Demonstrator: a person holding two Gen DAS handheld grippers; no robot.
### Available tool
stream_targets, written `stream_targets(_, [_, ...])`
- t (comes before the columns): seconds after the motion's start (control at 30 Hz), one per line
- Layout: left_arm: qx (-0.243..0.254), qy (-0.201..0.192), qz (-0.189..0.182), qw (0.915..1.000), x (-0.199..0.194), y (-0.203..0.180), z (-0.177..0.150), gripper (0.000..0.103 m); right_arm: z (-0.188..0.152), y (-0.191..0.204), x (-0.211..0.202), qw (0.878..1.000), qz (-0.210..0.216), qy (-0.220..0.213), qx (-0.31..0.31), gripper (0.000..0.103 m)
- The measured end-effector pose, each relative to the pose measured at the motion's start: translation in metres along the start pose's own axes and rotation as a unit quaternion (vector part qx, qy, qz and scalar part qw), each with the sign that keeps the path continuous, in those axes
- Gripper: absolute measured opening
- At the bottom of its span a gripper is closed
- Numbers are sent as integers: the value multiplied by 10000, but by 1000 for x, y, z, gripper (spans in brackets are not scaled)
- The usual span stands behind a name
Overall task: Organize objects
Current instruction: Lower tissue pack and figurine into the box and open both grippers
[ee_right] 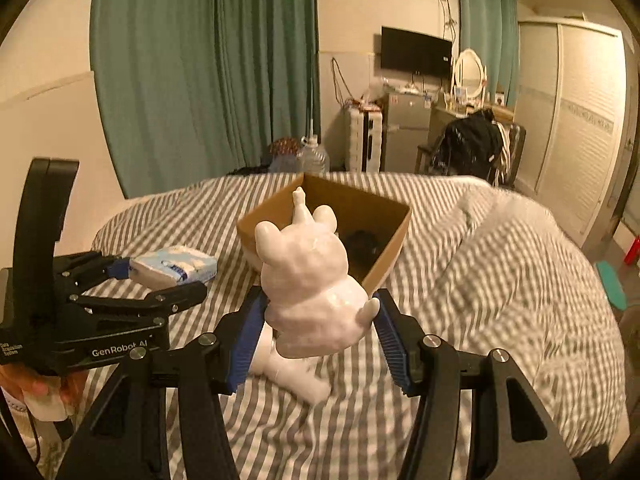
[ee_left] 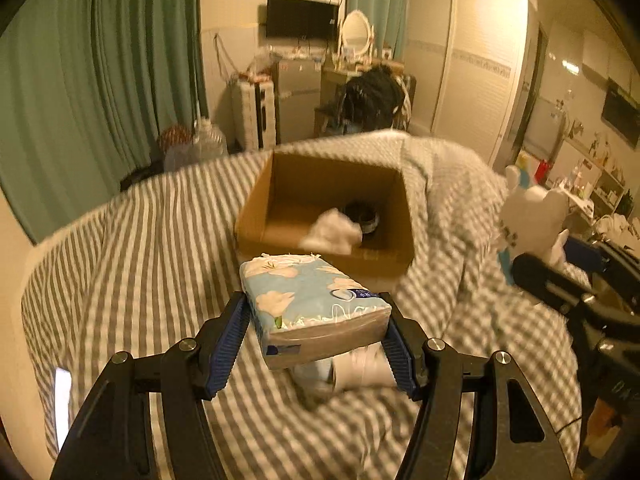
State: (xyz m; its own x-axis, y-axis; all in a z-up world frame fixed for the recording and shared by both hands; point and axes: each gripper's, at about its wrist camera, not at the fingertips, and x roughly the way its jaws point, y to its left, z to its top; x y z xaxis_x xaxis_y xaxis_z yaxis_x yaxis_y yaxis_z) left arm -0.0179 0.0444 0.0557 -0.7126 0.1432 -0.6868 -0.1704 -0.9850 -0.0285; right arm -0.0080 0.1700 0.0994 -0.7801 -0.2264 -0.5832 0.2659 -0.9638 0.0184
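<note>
Two loads are riding above the bed point(ee_left: 120, 248): your left gripper point(ee_left: 316, 340) is clamping the tissue pack point(ee_left: 312, 300), your right gripper point(ee_right: 316, 332) is pinching the toy point(ee_right: 312, 280) loosely. The toy is risking a slip. The box point(ee_left: 280, 184), mid-bed, is offering open room beyond its near rim.

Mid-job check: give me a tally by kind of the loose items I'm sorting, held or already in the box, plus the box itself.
Tissue packs: 1, held in the left hand-held gripper
White animal figurines: 1, held in the right hand-held gripper
White crumpled items in the box: 1
Dark round items in the box: 1
Cardboard boxes: 1
Total: 5
</note>
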Motion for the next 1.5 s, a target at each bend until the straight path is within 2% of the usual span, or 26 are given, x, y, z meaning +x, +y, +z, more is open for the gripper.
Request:
stream_targets(0.13, [12,-229,-66,9997,3,0,29,65,25,-4,4,9999,-21,-149,-73,54])
stream_targets(0.33, [18,-398,-60,9992,29,3,68,65,66,-9,27,9994,-42,-307,-125,54])
stream_targets(0.63, [-89,-457,74,9989,99,21,108,65,98,-29,96,9996,-65,-247,68,54])
stream_targets(0.77, [41,-416,164,9990,142,26,120,65,109,-42,132,9996,-61,-214,198,54])
stream_targets(1.0, [131,-41,78,9999,210,32,120,65,118,-56,208,9997,-78,62,234,54])
stream_targets(1.13, [226,91,18,9997,228,28,117,65,118,-66,245,9991,-85,350,205,54])
stream_targets(1.5, [556,345,52,9978,253,15,98,66,103,-76,272,9967,-105,715,372,54])
